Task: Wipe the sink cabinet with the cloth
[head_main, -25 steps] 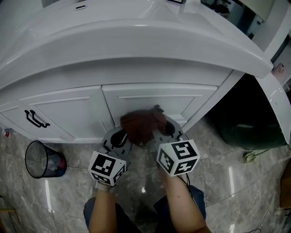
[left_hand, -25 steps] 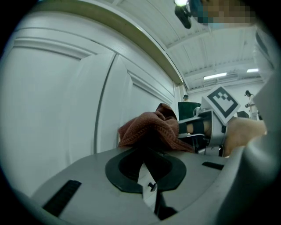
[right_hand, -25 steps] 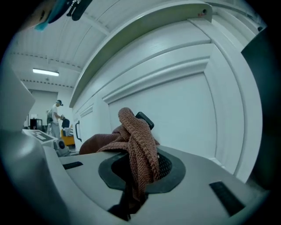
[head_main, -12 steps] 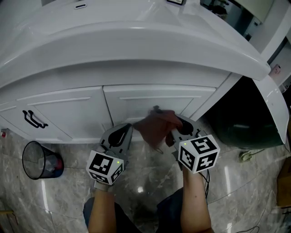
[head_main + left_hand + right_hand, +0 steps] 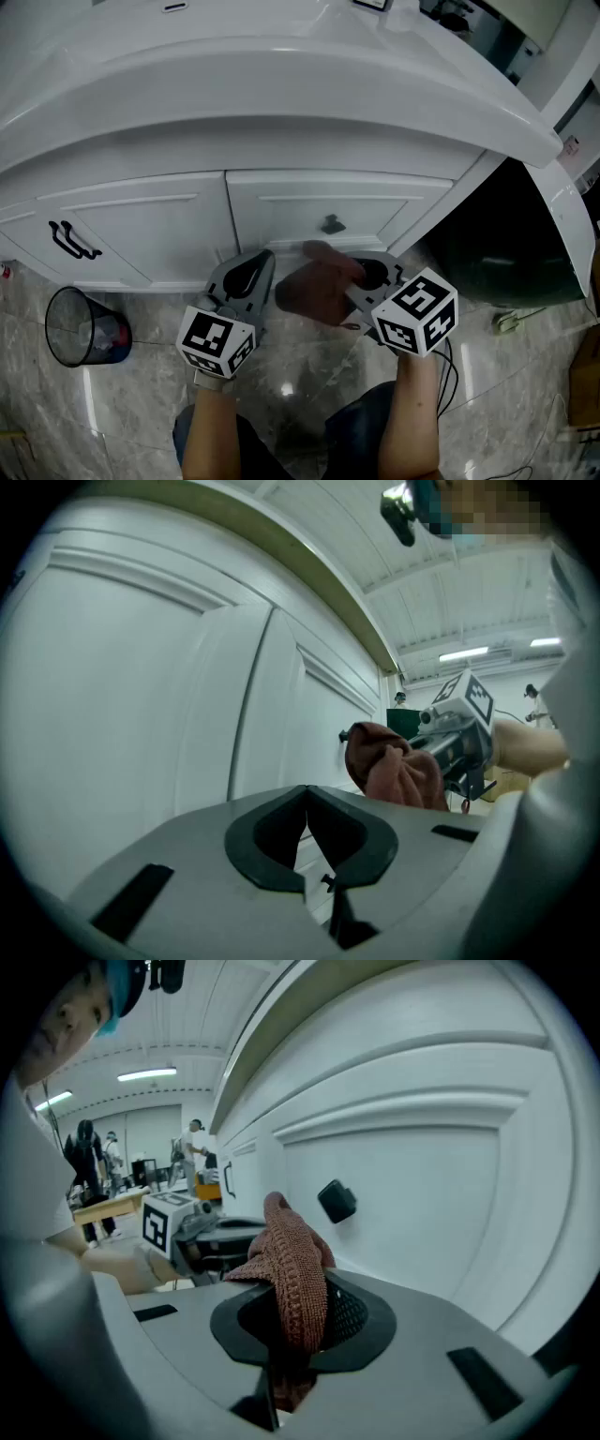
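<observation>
left hand-held gripper (image 5: 306, 791) grey, white marker cube (image 5: 220, 345) | right hand-held gripper (image 5: 296, 1305) alike, black cable (image 5: 450, 367) | blue trousers (image 5: 366, 417)

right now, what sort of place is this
Likely a bathroom mock-up in a large workshop: white sink cabinet, wire wastebasket on marble-look floor, yet people under strip lights behind.

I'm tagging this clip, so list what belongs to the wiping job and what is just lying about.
In the job:
- cloth
- right gripper, shut on the cloth
- cabinet

Not in the job:
- wire bin on the floor
- left gripper, shut and empty
</observation>
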The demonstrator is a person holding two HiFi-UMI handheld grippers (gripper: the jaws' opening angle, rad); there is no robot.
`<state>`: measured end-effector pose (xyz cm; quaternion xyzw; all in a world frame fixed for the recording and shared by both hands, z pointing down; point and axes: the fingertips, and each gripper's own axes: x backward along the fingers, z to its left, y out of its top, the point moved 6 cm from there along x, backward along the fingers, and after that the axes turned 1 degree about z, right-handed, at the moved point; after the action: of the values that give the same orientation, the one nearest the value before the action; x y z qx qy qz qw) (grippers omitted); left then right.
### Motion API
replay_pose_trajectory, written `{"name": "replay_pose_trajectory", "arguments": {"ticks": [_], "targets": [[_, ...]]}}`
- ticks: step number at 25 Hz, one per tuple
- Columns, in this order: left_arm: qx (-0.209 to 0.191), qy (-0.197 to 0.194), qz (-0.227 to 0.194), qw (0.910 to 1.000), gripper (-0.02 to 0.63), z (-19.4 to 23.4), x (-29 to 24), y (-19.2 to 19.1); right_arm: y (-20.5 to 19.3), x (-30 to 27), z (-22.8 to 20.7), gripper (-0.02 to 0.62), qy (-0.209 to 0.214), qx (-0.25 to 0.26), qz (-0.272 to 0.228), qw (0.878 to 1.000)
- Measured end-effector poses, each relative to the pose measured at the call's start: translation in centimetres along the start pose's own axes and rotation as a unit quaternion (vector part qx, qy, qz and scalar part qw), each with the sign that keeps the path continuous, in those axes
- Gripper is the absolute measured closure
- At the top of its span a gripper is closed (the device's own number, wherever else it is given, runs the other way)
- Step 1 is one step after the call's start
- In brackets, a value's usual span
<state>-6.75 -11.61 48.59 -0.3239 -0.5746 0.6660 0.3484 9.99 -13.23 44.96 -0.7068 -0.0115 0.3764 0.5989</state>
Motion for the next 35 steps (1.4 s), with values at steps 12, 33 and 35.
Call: {"name": "replay_pose_trajectory", "arguments": {"ticks": [12, 33, 35], "targets": [[-0.003, 0.014, 0.000, 0.9999, 0.595, 0.5, 0.5, 0.2, 4.7, 1.4, 1.0, 0.537, -0.153, 0.090, -0.067, 0.982], [-0.012, 0.008, 0.007, 0.9999, 0.595, -0.4, 0.4, 0.3, 4.6, 0.9, 0.9, 0.537, -0.205, 0.081, -0.114, 0.969], [-0.012, 0.006, 0.008, 0.9999, 0.595, -0.5, 0.3, 0.2, 4.2, 0.5, 0.9, 0.537, -0.195, 0.071, -0.107, 0.972]]}}
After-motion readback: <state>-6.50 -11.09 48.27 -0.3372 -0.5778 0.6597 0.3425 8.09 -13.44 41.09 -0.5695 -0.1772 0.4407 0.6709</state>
